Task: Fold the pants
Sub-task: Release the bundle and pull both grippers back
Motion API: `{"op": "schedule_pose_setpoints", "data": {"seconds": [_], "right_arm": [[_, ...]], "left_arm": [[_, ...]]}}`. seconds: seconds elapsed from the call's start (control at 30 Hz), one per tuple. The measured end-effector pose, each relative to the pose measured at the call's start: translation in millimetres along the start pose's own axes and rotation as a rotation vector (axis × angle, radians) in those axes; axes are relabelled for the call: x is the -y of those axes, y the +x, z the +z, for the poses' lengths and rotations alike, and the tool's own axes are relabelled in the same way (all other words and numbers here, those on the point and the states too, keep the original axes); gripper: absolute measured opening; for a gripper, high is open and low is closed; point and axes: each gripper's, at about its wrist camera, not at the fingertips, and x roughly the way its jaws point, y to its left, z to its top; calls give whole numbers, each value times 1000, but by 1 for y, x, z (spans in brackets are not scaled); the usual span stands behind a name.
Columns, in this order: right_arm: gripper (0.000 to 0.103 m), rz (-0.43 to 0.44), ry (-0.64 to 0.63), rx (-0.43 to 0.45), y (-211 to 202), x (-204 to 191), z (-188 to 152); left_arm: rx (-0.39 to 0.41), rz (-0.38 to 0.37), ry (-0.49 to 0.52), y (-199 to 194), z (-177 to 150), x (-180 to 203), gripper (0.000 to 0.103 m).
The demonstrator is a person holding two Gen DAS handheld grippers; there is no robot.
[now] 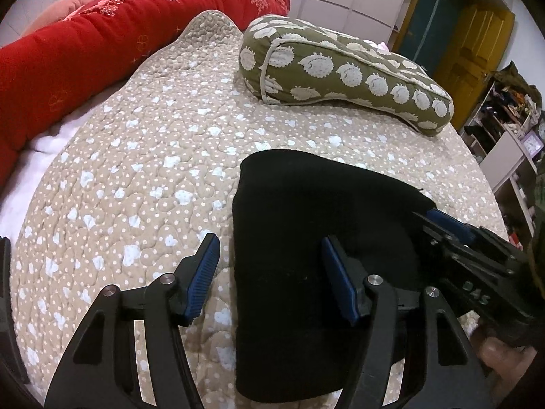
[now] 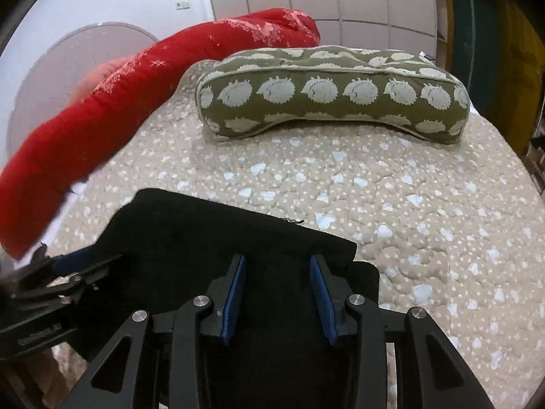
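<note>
The black pants (image 1: 306,211) lie folded in a compact stack on the quilted bed; they also show in the right wrist view (image 2: 204,231). My left gripper (image 1: 269,255) is open, straddling the stack's left edge just above it. My right gripper (image 2: 277,266) is open over the stack's near right part, with nothing between the pads. It enters the left wrist view from the right (image 1: 446,225), low at the stack's right edge. The left gripper shows at the left of the right wrist view (image 2: 68,266).
A beige dotted quilt (image 1: 153,170) covers the bed. An olive hedgehog-print pillow (image 2: 333,95) lies beyond the pants. A red rolled blanket (image 1: 85,51) runs along the left. Shelves (image 1: 511,136) stand past the bed's right edge.
</note>
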Motion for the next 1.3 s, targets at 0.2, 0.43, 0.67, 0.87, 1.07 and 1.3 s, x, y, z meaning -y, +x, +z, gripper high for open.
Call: {"op": "schedule_pose_setpoints", "data": {"seconds": [0.2,0.43,0.67,0.87,1.07,1.3], "right_arm": [[38,44,-9,39,-50,-8,-23],[38,-11,-80,32,-50,-25,-49],[40,-10,8,82,-83,-13,-50],[41,-26,60,92,-101,-8,-61],[44,-46,66,128,-120,-12,-61],[44,-53,53,134,-131,-19,-64]], "left_arm": [[11,30,20,-4,-1,5,62],[31,77,50,-21,-12,11,62],[69,114,64,-47,-29,14,62],[100,102,70,-66,-46,21,62],[135,111,92,-86,-58,30,62],[186,118,106,-108,-63,36,62]]}}
